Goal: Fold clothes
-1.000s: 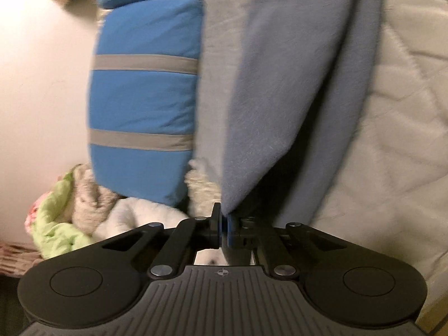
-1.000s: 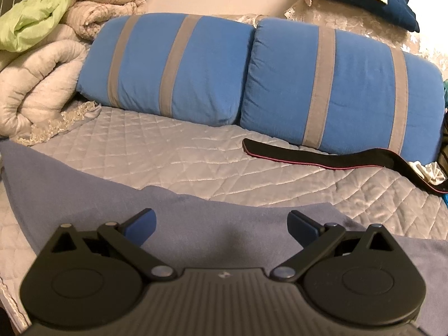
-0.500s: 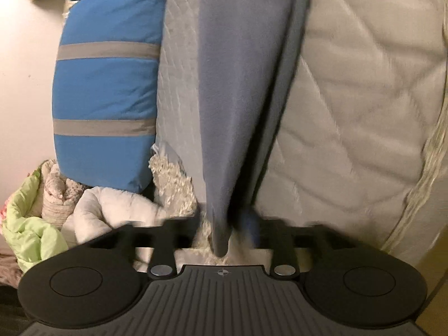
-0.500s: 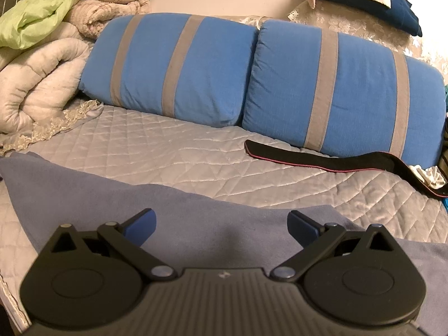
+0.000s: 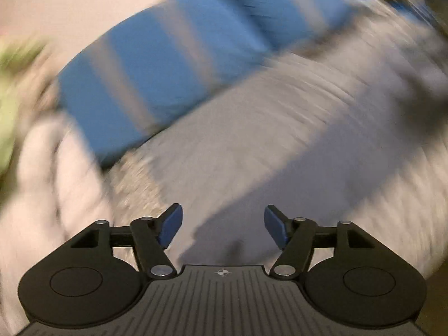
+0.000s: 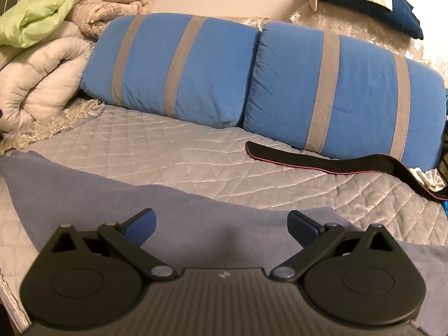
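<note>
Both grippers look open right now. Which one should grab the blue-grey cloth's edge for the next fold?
Probably the right gripper: open, steady, directly over the blue-grey cloth on the quilted bed cover. The left gripper is open too, but its view is motion-blurred.

We face two blue pillows with grey stripes point(image 6: 249, 81) side by side along the back of a quilted grey bedspread point(image 6: 173, 151). A long black strap with red edging point(image 6: 330, 162) lies on the quilt just before the right pillow. At left, a rolled white comforter point(image 6: 36, 84) sits under a lime-green blanket point(image 6: 47, 11).
</note>
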A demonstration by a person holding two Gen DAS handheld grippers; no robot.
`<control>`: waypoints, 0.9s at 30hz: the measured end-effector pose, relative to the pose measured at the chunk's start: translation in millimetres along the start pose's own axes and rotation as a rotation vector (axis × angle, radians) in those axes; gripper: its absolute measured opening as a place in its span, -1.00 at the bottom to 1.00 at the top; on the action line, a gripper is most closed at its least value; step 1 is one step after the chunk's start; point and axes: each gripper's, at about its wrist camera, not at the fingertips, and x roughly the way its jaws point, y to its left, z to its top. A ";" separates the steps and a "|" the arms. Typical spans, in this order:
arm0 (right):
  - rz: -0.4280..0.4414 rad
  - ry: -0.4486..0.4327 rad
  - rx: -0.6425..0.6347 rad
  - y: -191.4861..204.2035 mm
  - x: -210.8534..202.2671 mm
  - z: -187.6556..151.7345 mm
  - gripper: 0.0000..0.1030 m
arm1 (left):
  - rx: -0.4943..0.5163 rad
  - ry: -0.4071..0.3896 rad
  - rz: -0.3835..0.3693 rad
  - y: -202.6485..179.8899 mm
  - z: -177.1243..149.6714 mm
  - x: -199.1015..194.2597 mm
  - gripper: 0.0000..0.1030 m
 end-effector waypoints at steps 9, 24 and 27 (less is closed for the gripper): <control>-0.004 0.011 -0.019 2.3 2.9 -2.7 1.00 | -0.635 0.152 -0.160 79.8 -0.7 59.9 0.15; -0.007 0.016 -0.029 3.6 4.7 -3.4 1.00 | -0.793 -0.107 -0.279 99.8 -3.6 29.2 -0.94; -0.010 0.019 -0.030 3.7 5.2 -3.9 1.00 | -0.742 -0.050 -0.227 91.5 4.0 39.0 -0.79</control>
